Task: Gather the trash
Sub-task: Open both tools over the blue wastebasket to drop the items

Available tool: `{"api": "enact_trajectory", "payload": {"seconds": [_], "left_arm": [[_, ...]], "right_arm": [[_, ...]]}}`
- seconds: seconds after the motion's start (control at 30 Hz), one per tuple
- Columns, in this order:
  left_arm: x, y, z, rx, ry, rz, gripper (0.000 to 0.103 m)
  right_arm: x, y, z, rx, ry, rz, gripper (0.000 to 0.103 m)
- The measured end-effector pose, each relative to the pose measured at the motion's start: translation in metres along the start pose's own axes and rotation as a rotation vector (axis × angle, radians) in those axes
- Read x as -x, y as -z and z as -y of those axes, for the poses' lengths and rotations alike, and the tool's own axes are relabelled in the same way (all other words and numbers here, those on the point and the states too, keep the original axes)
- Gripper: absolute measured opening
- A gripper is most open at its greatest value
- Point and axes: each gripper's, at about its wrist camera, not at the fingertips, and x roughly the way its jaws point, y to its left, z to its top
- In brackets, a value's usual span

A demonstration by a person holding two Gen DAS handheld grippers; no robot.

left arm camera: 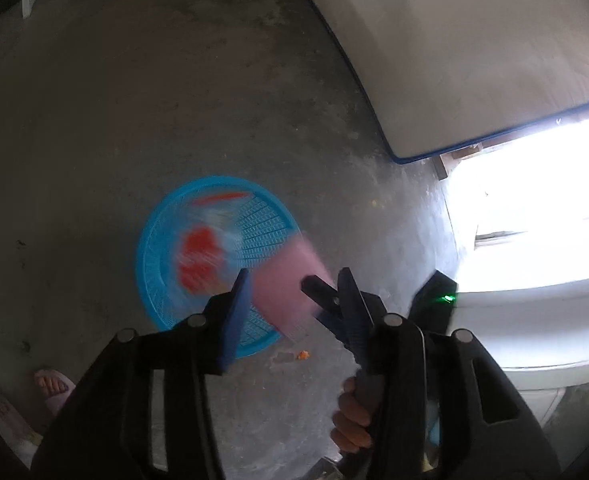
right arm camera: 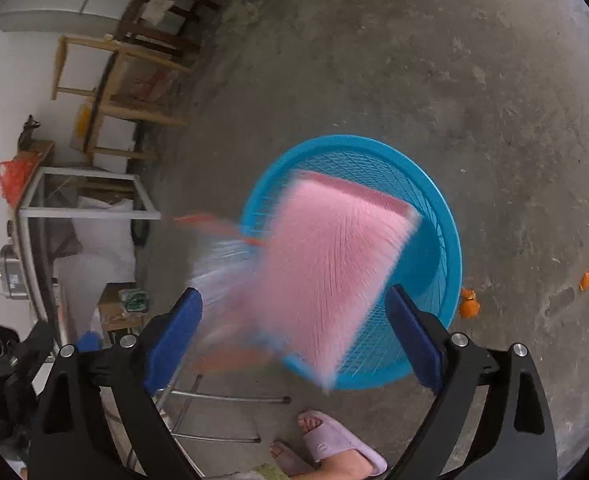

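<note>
Both claws, left [left arm camera: 290, 300] and right [right arm camera: 294, 332], gape wide, gripping nothing. A blurred flat pink packet [right arm camera: 326, 264] falls ahead of them into the round blue mesh plastic basket [right arm camera: 434, 208]. Orange peel scraps [right arm camera: 469, 303] remain on the concrete floor beside it.

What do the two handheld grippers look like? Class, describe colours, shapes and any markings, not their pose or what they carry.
Both the left gripper and right gripper have black angular frames with slotted cut-outs, round silver bolt heads at the joints, and flat blue pads on the fingers. A small green light glows on the black unit seen from the left wrist. No sleeves or cables are visible.
</note>
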Motion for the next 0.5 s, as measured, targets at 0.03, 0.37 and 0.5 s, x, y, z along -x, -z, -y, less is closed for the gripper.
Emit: {"api": "enact_trajectory", "payload": {"seconds": [0.03,0.37,0.5], "left_arm": [[0.009,0.012,-0.001,0.007,0.003,-0.006,0.046],[0.040,0.027,0.016,-0.093,-0.004,0.039,0.048],[0.089,0.059,0.045,-0.196,0.014,0.097,0.052]], "right_arm": [[-0.005,-0.002,0.003,-0.002,0.009,-0.005,0.090],[0.029,0.014,0.003,0.058,0.028,0.101,0.090],[0.074,0.041,-0.001,0.117,0.011,0.173,0.090]]}}
